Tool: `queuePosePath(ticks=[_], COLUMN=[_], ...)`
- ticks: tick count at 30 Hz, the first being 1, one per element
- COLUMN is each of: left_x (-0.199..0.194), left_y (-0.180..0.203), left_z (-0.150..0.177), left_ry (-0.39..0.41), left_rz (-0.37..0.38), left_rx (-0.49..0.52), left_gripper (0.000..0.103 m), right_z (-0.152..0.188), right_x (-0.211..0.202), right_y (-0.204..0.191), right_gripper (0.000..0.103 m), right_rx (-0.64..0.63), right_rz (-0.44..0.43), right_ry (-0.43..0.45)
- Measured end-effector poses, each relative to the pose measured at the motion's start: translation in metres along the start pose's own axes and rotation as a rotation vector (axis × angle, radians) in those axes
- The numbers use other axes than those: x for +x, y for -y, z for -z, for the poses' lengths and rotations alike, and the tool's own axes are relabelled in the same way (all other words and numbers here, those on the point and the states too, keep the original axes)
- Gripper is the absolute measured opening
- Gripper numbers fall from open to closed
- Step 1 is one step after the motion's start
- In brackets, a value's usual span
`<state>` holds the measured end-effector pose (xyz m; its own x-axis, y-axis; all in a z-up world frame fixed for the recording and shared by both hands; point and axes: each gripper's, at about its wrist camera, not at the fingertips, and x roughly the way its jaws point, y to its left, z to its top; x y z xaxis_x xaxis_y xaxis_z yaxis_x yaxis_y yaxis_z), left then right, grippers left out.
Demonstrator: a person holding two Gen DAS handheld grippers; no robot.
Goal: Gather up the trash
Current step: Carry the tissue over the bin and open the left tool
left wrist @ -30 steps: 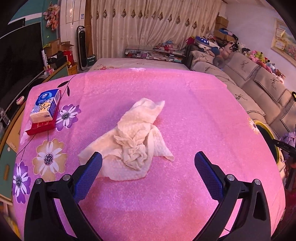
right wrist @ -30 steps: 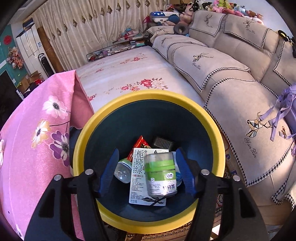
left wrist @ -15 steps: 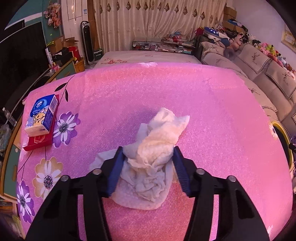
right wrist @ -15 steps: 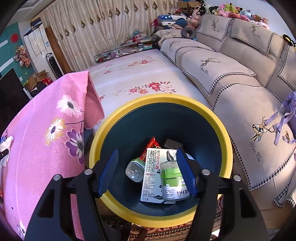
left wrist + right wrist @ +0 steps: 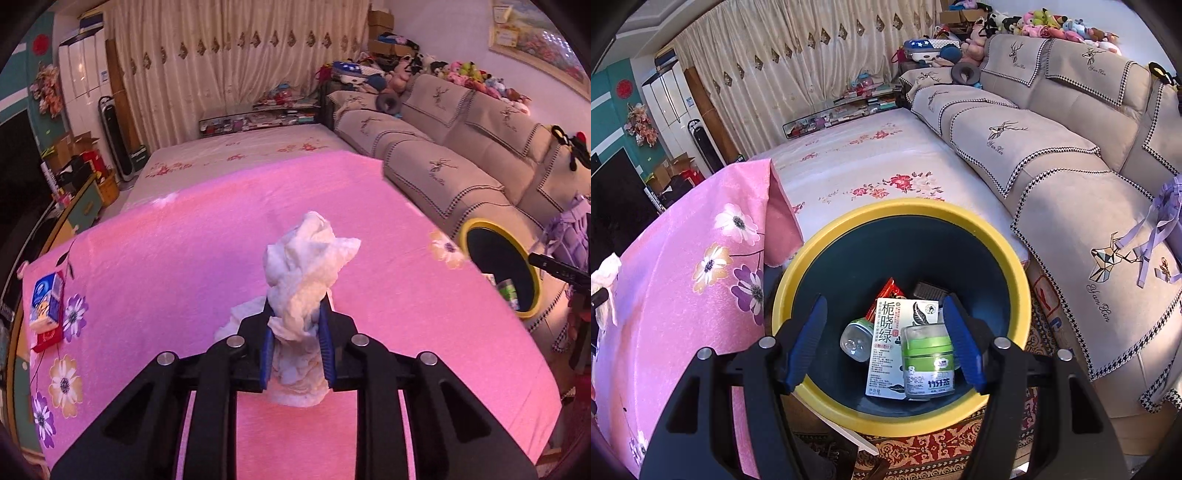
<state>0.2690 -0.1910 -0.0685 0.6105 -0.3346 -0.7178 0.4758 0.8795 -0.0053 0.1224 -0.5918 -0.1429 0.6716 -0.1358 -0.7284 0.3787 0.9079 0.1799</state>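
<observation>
Left hand-held gripper point(image 5: 295, 325) jaws closing, crumpled tissue point(image 5: 306, 273) between, long axis upright.

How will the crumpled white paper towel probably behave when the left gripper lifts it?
The crumpled white paper towel probably stays floppy: loose folds hang below the closing left gripper. It looks light, bunched up between the blue pads. A trailing corner may drag on the pink flowered cloth.
</observation>
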Motion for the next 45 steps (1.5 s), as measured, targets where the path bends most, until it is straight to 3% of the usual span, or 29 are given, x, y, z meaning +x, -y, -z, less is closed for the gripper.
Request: queuePosePath(ticks=[6,14,18,23,28,31,33,36,40,45], left_x=[0.006,0.058,0.089,0.135,0.173,0.186,0.19,0.187,0.154,0.064], left_y=[0.106,0.251,0.31,0.354,0.367,0.37,0.372,0.37,0.341,0.286], left_z=[-0.031,-0.057,-0.061,-0.063,-0.058,-0.056,-0.057,-0.06,-0.067,-0.062], left_ry=[0.001,-0.082,-0.132,-0.224,-0.287,-0.301,-0.292,-0.269,-0.209,-0.012], left_rz=[0.138,0.311,0.346,0.349,0.313,0.3,0.288,0.285,0.304,0.29], left_rx=[0.126,0.278,0.333,0.355,0.352,0.347,0.352,0.326,0.256,0.191], left_gripper=[0.021,0.021,0.021,0.021,0.022,0.039,0.064,0.075,0.084,0.098], right_z=[0.001,0.005,0.01,0.015,0.019,0.02,0.021,0.022,0.027,0.038], right_x=[-0.019,-0.045,-0.053,-0.055,-0.051,-0.048,-0.048,-0.05,-0.058,-0.074], right_y=[0.02,0.061,0.079,0.093,0.097,0.099,0.1,0.099,0.09,0.063], right_gripper=[0.063,0.064,0.064,0.064,0.066,0.066,0.066,0.067,0.067,0.072], right_rx=[0.005,0.035,0.05,0.06,0.071,0.073,0.074,0.072,0.05,-0.019], right_rz=[0.014,0.034,0.044,0.037,0.023,0.019,0.021,0.026,0.022,-0.006], right_ry=[0.047,0.086,0.091,0.089,0.082,0.075,0.074,0.075,0.078,0.076])
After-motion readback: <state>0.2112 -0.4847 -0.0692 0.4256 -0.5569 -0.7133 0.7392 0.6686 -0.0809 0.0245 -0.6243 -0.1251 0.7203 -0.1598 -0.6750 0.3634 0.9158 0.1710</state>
